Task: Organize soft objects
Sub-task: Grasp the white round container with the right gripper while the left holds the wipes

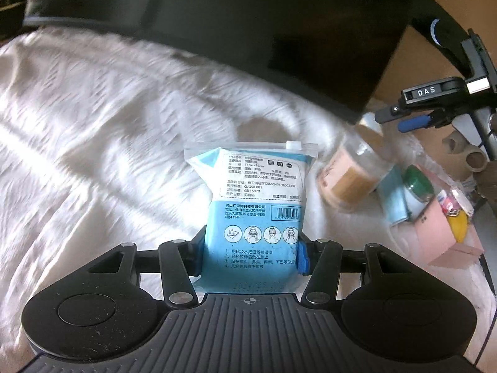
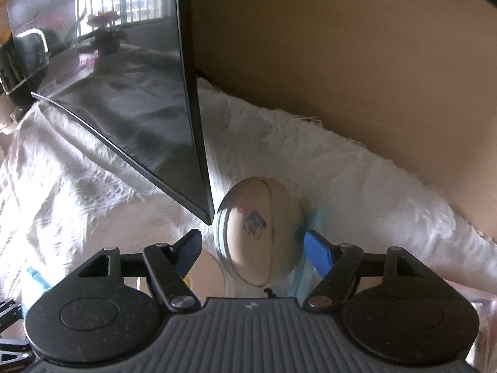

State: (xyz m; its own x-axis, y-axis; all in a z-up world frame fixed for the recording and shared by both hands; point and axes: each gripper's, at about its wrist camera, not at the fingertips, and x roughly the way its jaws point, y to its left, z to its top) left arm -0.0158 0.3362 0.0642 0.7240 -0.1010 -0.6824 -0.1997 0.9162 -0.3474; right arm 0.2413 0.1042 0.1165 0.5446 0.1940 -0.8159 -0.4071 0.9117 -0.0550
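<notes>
blue pouch point(image 1: 253, 217) stands lengthwise between the left tool point(image 1: 252, 245) pads, gripped, pointing away over the white cloth point(image 1: 93, 124); right tool point(image 2: 254, 248) pinches a clear-wrapped round pack point(image 2: 261, 233).

My blue pouch point(image 1: 253, 214) carries a white label panel, black print and a barcode. The white fluffy cover point(image 1: 93, 130) lies beneath a glossy black screen point(image 2: 124, 93). My silvery round mirror point(image 2: 261, 236) reflects beige.
</notes>
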